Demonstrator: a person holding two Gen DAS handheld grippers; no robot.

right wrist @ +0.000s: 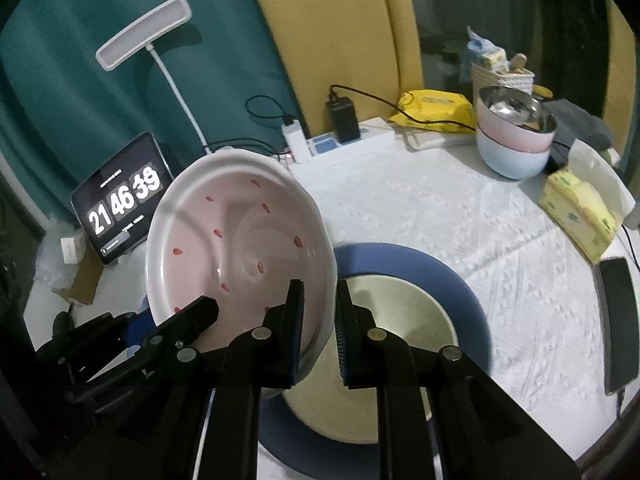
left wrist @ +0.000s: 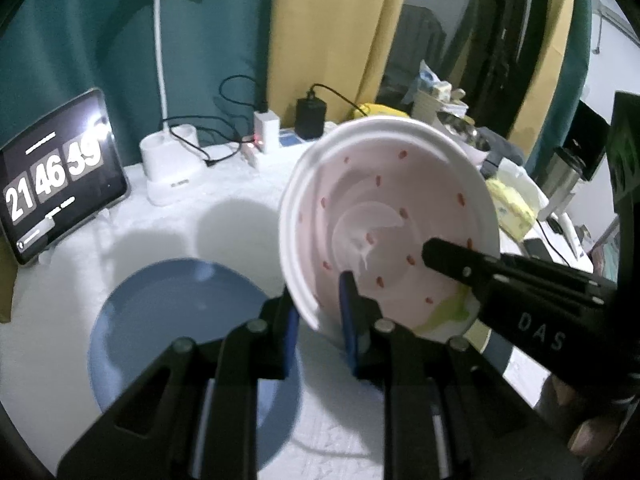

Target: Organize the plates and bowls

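Left wrist view: the left gripper (left wrist: 320,316) clamps the near rim of a white plate with red specks (left wrist: 390,216), one blue-padded finger (left wrist: 349,320) inside the dish and the other beneath it. The plate is held tilted, clear of the white tablecloth (left wrist: 200,216). From the right, the right gripper (left wrist: 444,258) grips the plate's opposite edge, and part of a hand (left wrist: 588,420) shows at the lower right corner. Below and to the left, a blue plate (left wrist: 176,316) lies flat on the cloth. Beyond it stand a tablet showing a clock (left wrist: 60,176) and a white desk lamp (left wrist: 172,160).

Right wrist view: the right gripper (right wrist: 318,320) is closed on the speckled plate's (right wrist: 240,248) rim, one finger inside, one outside. The left gripper (right wrist: 200,312) reaches in from the lower left, also clamped on the rim. Just beneath and to the right, a cream plate (right wrist: 400,328) sits on a second blue plate (right wrist: 468,300). A phone (right wrist: 618,320) lies at the table's right edge, near a yellow tissue box (right wrist: 580,216). Farther back, a stack of bowls (right wrist: 516,140), pink on pale blue with a steel one on top, stands by a power strip (right wrist: 348,144).
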